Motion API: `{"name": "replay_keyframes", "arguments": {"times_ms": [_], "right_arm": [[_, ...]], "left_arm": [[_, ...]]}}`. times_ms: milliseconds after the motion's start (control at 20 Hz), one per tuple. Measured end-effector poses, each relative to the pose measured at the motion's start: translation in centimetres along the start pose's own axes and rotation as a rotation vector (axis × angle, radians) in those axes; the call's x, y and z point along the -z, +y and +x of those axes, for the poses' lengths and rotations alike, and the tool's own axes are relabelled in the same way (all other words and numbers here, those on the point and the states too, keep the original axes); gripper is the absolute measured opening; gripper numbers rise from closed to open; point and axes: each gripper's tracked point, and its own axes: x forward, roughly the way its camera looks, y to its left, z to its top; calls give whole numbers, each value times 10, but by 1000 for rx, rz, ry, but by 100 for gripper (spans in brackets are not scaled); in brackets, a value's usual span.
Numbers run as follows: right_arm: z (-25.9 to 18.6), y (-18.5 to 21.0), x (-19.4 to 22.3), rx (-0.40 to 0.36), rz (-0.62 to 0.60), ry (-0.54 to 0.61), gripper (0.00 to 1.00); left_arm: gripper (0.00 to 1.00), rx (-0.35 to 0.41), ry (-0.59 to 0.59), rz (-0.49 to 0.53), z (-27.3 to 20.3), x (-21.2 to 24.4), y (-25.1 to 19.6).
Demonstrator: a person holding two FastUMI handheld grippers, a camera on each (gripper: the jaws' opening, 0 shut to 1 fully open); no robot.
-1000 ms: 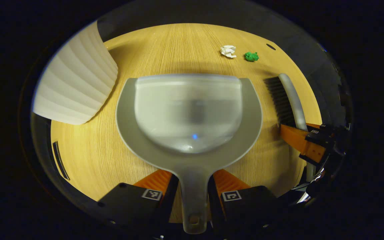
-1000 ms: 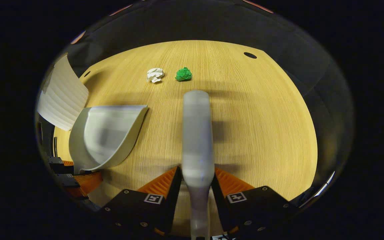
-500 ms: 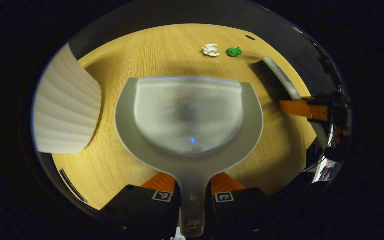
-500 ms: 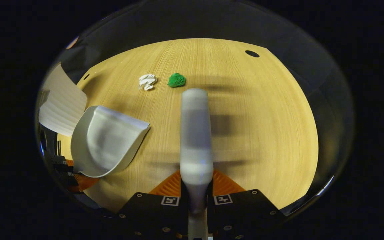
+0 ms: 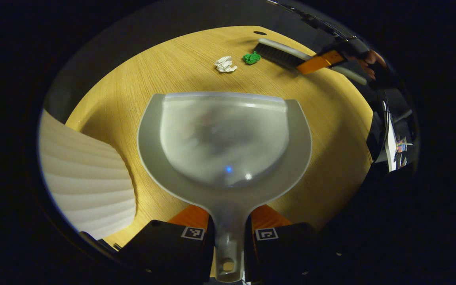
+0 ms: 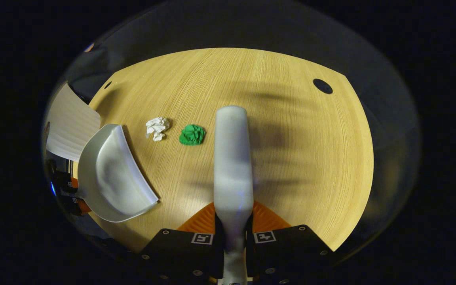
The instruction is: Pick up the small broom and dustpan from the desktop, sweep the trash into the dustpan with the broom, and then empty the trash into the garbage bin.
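I see the dustpan [image 5: 225, 138] dead centre in the left gripper view, mouth facing away from me toward the trash, its handle clamped between the left tongs [image 5: 228, 233], both fingers pressing on it. In the right gripper view the same dustpan [image 6: 111, 176] sits low on the left, over the desk [image 6: 299, 158], with the left tongs [image 6: 67, 194] partly visible behind it at the edge.

Broom [image 6: 232, 158] runs straight up the middle of the right gripper view; right tongs [image 6: 232, 233] are closed on its handle, both fingers pressing. From the left gripper view I see the broom [image 5: 291, 55] at far top right, bristles down at the desk [image 5: 133, 83], head just beside the green wad, with the right tongs [image 5: 320, 61] gripping it and a hand [image 5: 372, 59] behind.

Trash: white crumpled paper [image 5: 225, 64] and green crumpled paper [image 5: 251, 58] lie close side by side on the desk, beyond the dustpan's front lip, well apart from it. In the right gripper view white paper [image 6: 157, 127] and green paper [image 6: 192, 135] lie left of the broom head, green one nearer it.

White ribbed garbage bin [image 5: 89, 186] stands lower left in the left gripper view, near the dustpan's side; its wall [image 6: 69, 128] also shows behind the dustpan in the right gripper view. Cable hole [image 6: 322, 86] in the desk, far right.
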Motion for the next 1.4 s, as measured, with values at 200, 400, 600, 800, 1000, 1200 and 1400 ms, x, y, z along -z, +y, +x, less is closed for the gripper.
{"name": "replay_keyframes", "arguments": {"times_ms": [200,400,600,800,1000,1200,1400], "right_arm": [[18,7,-28,-55,-116,27,22],[21,38,-38,-130,-251,25,22],[4,80,-26,-272,-451,104,22],[-18,112,-22,-393,-549,166,22],[-20,113,-27,-405,-511,150,22],[-28,100,-65,-375,-282,21,22],[-24,84,-71,-241,-109,-56,22]], "left_arm": [[32,18,14,43,2,-8,4],[31,38,33,52,6,-9,0],[32,32,24,93,7,-17,2],[31,33,23,90,7,-14,-2],[32,41,-6,4,6,-15,-3],[32,2,-114,-102,1,-18,-15],[32,16,-125,-220,3,-13,-27]]}}
